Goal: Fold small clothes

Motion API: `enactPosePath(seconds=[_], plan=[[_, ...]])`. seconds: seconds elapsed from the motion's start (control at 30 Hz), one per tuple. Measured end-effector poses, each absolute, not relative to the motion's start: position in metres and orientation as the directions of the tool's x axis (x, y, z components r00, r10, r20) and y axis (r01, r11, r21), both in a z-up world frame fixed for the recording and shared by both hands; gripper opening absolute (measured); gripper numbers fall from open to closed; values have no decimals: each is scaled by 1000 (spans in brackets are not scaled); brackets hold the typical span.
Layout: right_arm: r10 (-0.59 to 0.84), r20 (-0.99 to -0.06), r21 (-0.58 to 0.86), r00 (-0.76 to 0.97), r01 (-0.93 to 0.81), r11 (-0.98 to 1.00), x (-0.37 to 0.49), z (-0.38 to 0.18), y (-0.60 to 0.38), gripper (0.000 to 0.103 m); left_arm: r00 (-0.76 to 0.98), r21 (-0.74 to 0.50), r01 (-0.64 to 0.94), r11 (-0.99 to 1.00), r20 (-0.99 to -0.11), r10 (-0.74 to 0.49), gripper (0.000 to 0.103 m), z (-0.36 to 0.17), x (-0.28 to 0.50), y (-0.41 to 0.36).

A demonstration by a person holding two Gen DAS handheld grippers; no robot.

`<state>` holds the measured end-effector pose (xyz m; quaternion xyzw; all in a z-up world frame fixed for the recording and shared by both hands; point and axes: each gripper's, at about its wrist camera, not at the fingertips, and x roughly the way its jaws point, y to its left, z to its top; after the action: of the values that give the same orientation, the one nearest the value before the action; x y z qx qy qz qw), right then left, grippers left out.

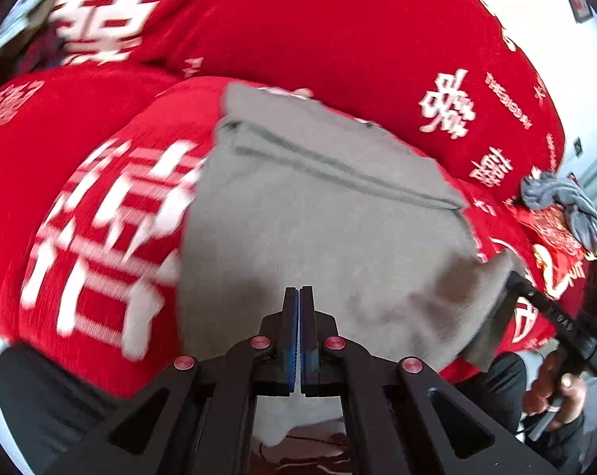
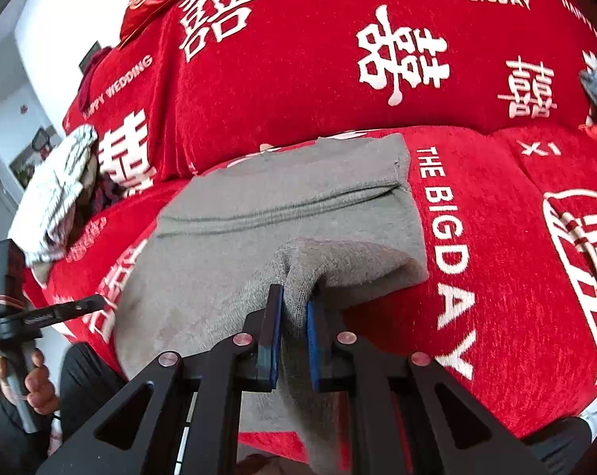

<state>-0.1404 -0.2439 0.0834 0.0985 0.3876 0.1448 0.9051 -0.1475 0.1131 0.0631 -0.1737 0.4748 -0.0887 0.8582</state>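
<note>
Cloth, grey knit [image 2: 282, 206], lies on a red cover [image 2: 298, 79] printed w/ white characters and "THE BIG DAY" lettering, draped over a cushioned seat and backrest. A seam or hem line runs across the garment's far half. Its near edge is raised off the cover at both near corners.

Right gripper [image 2: 294, 316]: blue pads clamped on a bunched fold of the grey cloth at the near right corner; fabric fills the gap between the jaws and hangs down behind them (corner clearly lifted, shadow underneath).

Left gripper [image 1: 299, 304]: jaws pressed fully together, pads meeting. Grey cloth lies right ahead of and beneath the tips, but the left wrist view doesn't show fabric between the pads, so can't tell if it holds anything. In the right wrist view, the left gripper's tip sits at the garment's near left edge.

Each wrist view also catches the other hand [image 1: 555, 388] wrapped round its gripper's handle.

Elsewhere: a white-and-grey patterned cloth [image 2: 57, 194] bunched at the seat's left end, a blue-grey cloth [image 1: 563, 206] crumpled at the right end beside a shiny red packet [image 1: 551, 229]. White wall behind.
</note>
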Motion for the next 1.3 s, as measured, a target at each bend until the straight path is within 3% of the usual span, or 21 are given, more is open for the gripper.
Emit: enactPosePath(seconds=[0.1,0.13,0.17,0.23,0.33,0.37,0.4,0.43,0.53,0.57,0.7,0.8,0.9,0.93,0.97,1.03,1.07,1.17,1.3], plan=[[335,-678,292,654,-180,940,-148,76,-248,12,460,-353,-52,934,-839,-292,1,37,-160,110],[334,-679,292,654,-177,940,-149,74,-251,12,447,-397,-92,913,-836,-318,1,29,-167,111],[335,-678,296,654,-174,939,-149,74,-252,12,473,-442,-89,893,-807,-353,1,30,-175,112],[340,-672,307,658,-171,936,-151,74,-256,12,622,-553,37,832,-639,-452,0,49,-208,111],[341,-672,305,658,-174,936,-153,73,-257,12,685,-381,-24,924,-679,-263,1,59,-213,98],[339,-672,303,658,-174,937,-153,73,-256,12,668,-385,-52,921,-699,-255,15,56,-209,99],[339,-672,304,659,-172,937,-154,73,-256,12,620,-394,-79,916,-738,-264,48,50,-203,100],[343,-669,311,660,-170,935,-155,74,-257,12,593,-429,-71,900,-744,-308,60,45,-198,101],[349,-661,314,665,-177,933,-158,76,-257,12,581,-406,-121,906,-769,-267,75,42,-200,100],[350,-660,313,665,-179,933,-159,77,-257,12,566,-397,-126,909,-781,-263,86,41,-200,98],[355,-659,325,663,-175,929,-158,75,-258,12,514,-396,-112,912,-808,-288,86,29,-199,97],[359,-659,332,661,-173,927,-156,74,-259,12,396,-390,-265,882,-878,-269,86,-6,-192,114],[360,-658,331,662,-175,927,-156,74,-259,12,359,-453,-322,832,-871,-335,85,-24,-190,122],[358,-658,328,662,-176,928,-156,73,-259,12,374,-474,-296,829,-856,-356,81,-23,-188,118],[358,-658,328,663,-176,928,-155,73,-259,12,374,-490,-270,829,-847,-378,54,-22,-186,113],[359,-657,333,663,-172,927,-154,72,-259,12,354,-438,-234,868,-870,-344,30,-20,-185,98],[362,-656,336,663,-173,926,-154,73,-259,12,359,-439,-207,874,-866,-349,11,-18,-185,93],[364,-653,330,664,-184,926,-156,75,-260,12,410,-505,-180,844,-818,-402,11,-1,-192,96],[385,-640,357,666,-186,915,-155,81,-266,12,497,-505,-118,855,-776,-390,11,33,-191,97]])
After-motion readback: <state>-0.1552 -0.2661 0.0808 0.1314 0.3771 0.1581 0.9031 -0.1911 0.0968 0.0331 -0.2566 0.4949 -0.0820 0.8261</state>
